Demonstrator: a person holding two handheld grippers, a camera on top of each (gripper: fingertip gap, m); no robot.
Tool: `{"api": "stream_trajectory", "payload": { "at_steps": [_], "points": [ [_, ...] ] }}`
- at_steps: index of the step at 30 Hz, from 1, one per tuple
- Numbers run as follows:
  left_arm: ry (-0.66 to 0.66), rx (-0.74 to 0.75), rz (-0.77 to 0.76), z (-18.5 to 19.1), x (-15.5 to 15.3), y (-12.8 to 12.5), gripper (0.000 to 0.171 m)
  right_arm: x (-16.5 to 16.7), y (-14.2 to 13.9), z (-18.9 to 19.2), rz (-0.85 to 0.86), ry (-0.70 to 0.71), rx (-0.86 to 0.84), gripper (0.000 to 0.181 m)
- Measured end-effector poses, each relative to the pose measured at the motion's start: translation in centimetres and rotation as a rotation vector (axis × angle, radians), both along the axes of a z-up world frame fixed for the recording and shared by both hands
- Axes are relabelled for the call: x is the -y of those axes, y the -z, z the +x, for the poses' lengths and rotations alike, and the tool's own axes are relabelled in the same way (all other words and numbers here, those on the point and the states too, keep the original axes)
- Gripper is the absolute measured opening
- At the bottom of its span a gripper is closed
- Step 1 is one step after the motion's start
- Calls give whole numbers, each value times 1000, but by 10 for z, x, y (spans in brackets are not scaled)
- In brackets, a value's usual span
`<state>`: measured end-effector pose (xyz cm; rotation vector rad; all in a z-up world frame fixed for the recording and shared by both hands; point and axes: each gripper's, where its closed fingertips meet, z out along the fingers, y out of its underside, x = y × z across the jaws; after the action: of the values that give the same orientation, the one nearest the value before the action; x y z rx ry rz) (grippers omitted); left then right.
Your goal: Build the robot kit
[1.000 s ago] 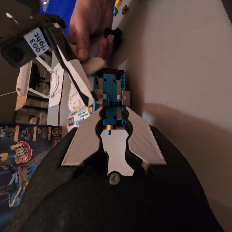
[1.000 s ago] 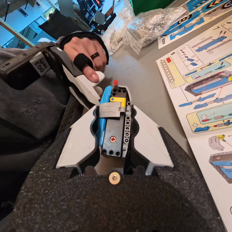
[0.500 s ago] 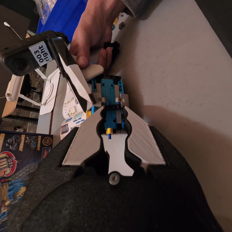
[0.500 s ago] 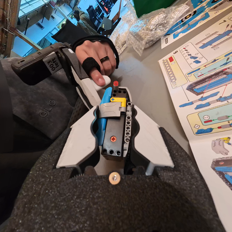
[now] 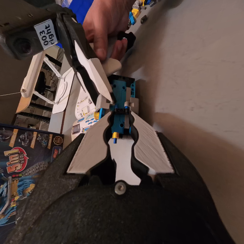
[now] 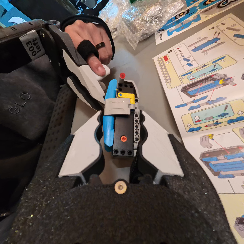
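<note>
The left gripper [image 5: 120, 116] is squeezed tight on one end of a small brick model [image 5: 120, 124], blue and grey plastic with round holes. The right gripper [image 6: 120, 117] is squeezed on the same model's black block side. The model is held up over the smooth pale surface [image 5: 191, 66]. One paper instruction sheet [image 6: 206, 118] lies just beside it. Farther off sit crinkly plastic bags [image 6: 138, 17] and one picture box [image 5: 23, 155].

One brick model [image 6: 122, 118], two tongs [image 5: 120, 113] [image 6: 120, 112], one instruction sheet [image 6: 206, 105], one box [image 5: 23, 158]
</note>
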<state>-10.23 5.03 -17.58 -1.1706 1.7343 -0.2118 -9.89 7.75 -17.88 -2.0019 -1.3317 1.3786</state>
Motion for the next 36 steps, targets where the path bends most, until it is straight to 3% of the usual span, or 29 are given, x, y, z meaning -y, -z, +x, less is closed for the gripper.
{"api": "stream_trajectory", "payload": {
  "at_steps": [7,15,22,36],
  "points": [
    [9,-10,43,2,4,-2,21,2,1,1,-112,-18,-37,55],
    [24,2,-50,2,6,1,27,5,0,-3,-117,-29,-45,55],
    [16,43,-171,1,7,-1,25,6,2,-4,-221,-23,-66,55],
    [43,37,-114,3,13,0,23,9,1,-7,-197,-32,-58,56]
  ]
}}
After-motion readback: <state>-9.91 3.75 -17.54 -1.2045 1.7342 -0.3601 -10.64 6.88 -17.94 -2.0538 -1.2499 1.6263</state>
